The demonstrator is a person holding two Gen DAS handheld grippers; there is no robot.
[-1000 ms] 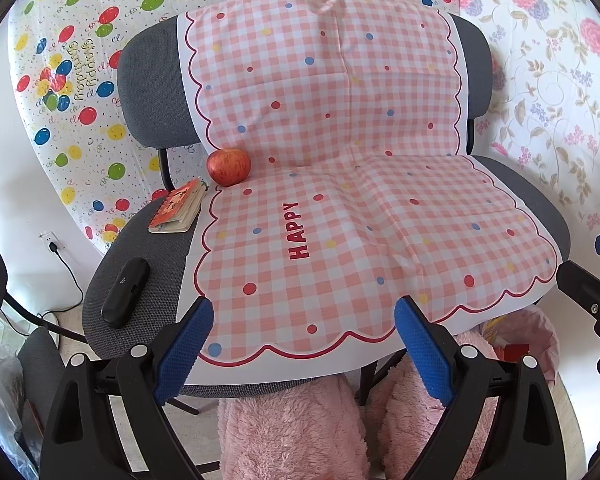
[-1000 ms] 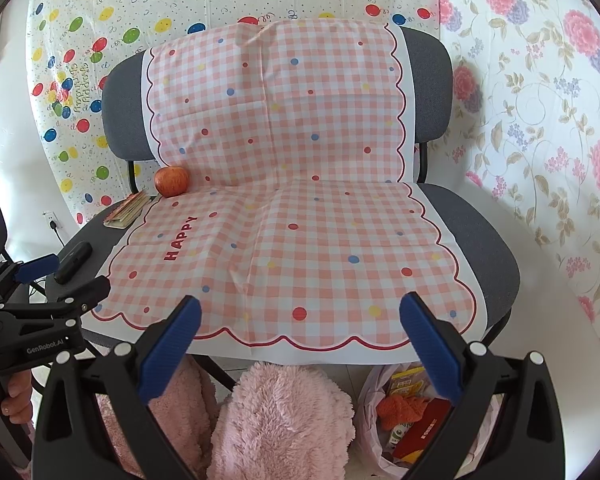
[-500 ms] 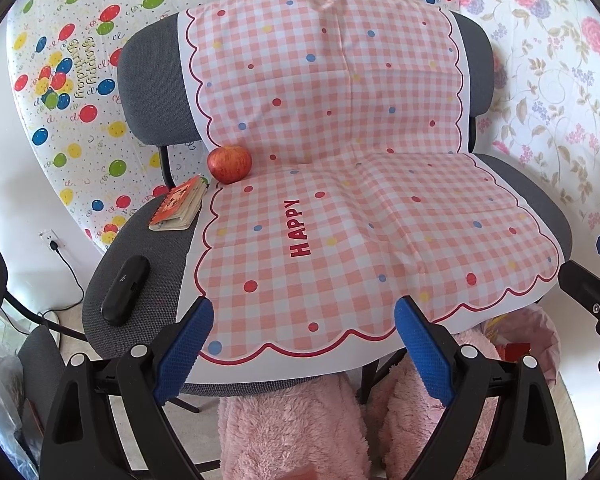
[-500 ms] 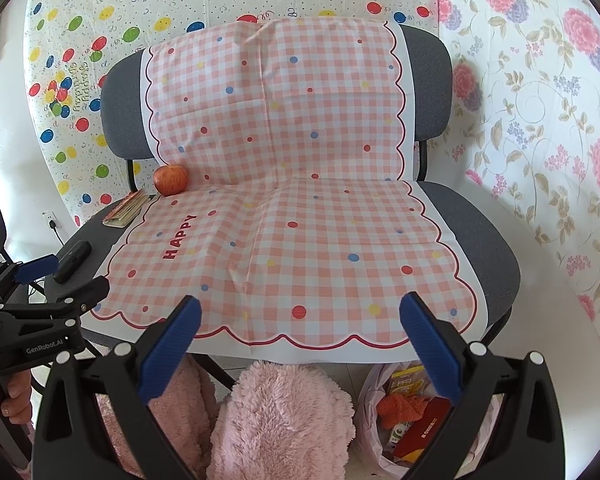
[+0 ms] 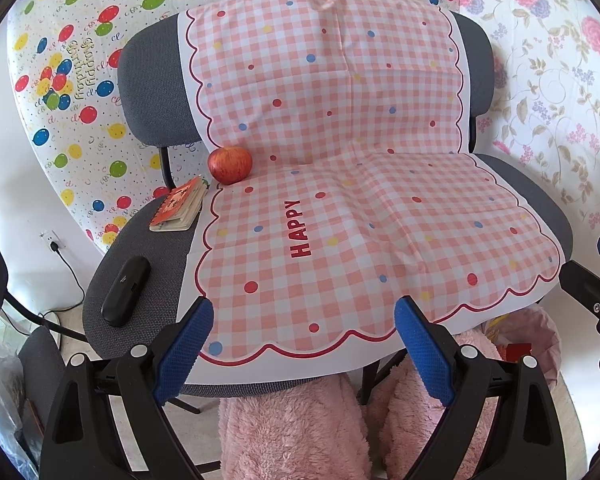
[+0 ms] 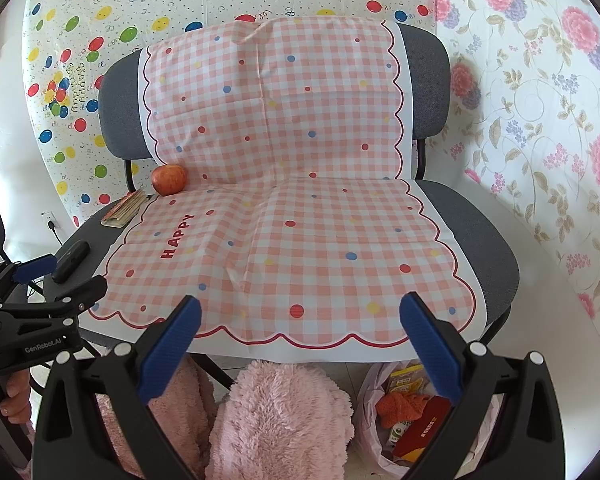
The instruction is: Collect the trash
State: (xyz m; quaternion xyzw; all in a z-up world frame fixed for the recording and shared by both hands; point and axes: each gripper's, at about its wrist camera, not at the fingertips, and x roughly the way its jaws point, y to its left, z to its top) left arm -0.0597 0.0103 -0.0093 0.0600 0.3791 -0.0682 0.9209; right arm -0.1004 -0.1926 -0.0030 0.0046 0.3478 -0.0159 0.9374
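A pink trash bag (image 6: 384, 424) with several wrappers and packets sits on the floor under the chair's front right; its rim shows in the left wrist view (image 5: 540, 340). My left gripper (image 5: 304, 344) is open and empty in front of the chair's front edge; it also shows in the right wrist view (image 6: 56, 276). My right gripper (image 6: 300, 336) is open and empty above the front edge; it also shows in the left wrist view (image 5: 596, 264). On the grey chair (image 5: 148, 284) lie a red apple (image 5: 230, 165), a small book (image 5: 179, 210) and a black case (image 5: 126, 291).
A pink checked "HAPPY" sheet (image 5: 340, 208) covers the chair seat and back. Pink fluffy cloth (image 6: 280, 416) lies under the chair. Balloon-print and floral sheets hang behind. A wall socket with a cable (image 5: 54, 245) is at the left.
Both views have shifted very slightly; the chair sits a little lower in the frames. Both grippers stay open.
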